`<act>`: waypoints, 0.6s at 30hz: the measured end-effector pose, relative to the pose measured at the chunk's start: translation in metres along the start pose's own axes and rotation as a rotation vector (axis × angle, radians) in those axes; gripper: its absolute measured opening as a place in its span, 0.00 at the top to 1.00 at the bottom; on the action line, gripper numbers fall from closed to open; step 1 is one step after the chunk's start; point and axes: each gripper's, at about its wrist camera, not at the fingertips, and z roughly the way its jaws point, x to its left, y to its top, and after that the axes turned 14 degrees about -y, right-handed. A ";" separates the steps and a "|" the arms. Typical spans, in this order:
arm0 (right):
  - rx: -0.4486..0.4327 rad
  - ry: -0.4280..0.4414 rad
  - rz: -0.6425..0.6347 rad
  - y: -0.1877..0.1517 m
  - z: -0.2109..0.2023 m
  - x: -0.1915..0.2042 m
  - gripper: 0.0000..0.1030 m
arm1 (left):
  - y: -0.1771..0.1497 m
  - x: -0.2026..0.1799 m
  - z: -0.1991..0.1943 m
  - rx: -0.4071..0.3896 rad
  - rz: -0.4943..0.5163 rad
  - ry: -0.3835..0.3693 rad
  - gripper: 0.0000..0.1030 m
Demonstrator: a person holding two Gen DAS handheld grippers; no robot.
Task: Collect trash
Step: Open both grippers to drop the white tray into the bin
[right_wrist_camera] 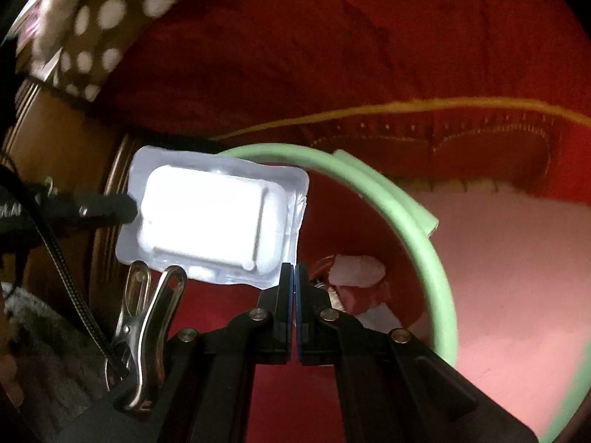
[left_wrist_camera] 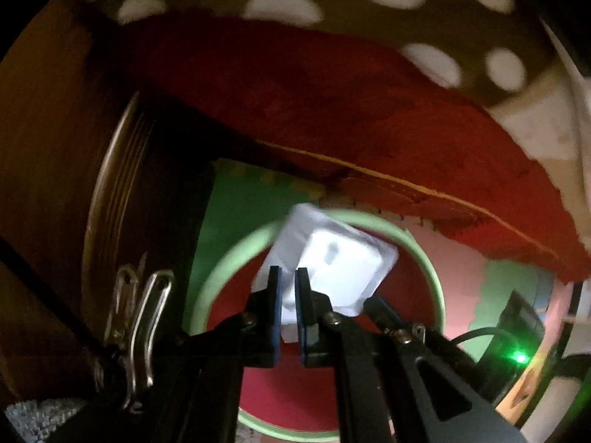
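A red fabric with a yellow stitched edge hangs over green and pink foam floor mats, beside a round bin with a pale green rim and red inside. The left gripper pinches a clear, rectangular plastic blister pack by one edge over the bin's mouth, its long axis slanting up and away from the fingers. The right gripper is pressed together on nothing, pointing into the bin at crumpled wrappers.
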 end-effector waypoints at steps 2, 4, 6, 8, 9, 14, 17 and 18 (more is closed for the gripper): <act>0.025 0.039 0.034 -0.001 0.007 -0.007 0.98 | 0.003 0.006 0.000 -0.005 -0.026 0.008 0.93; 0.025 0.046 0.030 -0.001 0.009 -0.006 0.98 | 0.002 0.007 0.001 -0.006 -0.026 0.007 0.91; 0.026 0.054 0.019 -0.001 0.010 -0.003 0.97 | 0.001 0.004 0.000 -0.007 -0.007 0.012 0.90; 0.024 0.075 0.025 0.000 0.013 -0.002 0.96 | 0.001 0.000 0.000 -0.011 0.019 0.032 0.89; 0.023 0.078 0.029 0.000 0.014 -0.002 0.95 | 0.001 -0.003 0.001 -0.012 0.033 0.041 0.89; 0.028 0.098 0.039 0.000 0.015 -0.003 0.94 | 0.001 -0.006 0.001 -0.009 0.055 0.021 0.68; 0.025 0.098 0.039 -0.002 0.012 -0.005 0.94 | 0.002 -0.008 -0.001 -0.017 0.066 0.024 0.61; 0.027 0.099 0.041 -0.002 0.013 -0.006 0.94 | 0.001 -0.010 -0.002 -0.024 0.079 0.034 0.57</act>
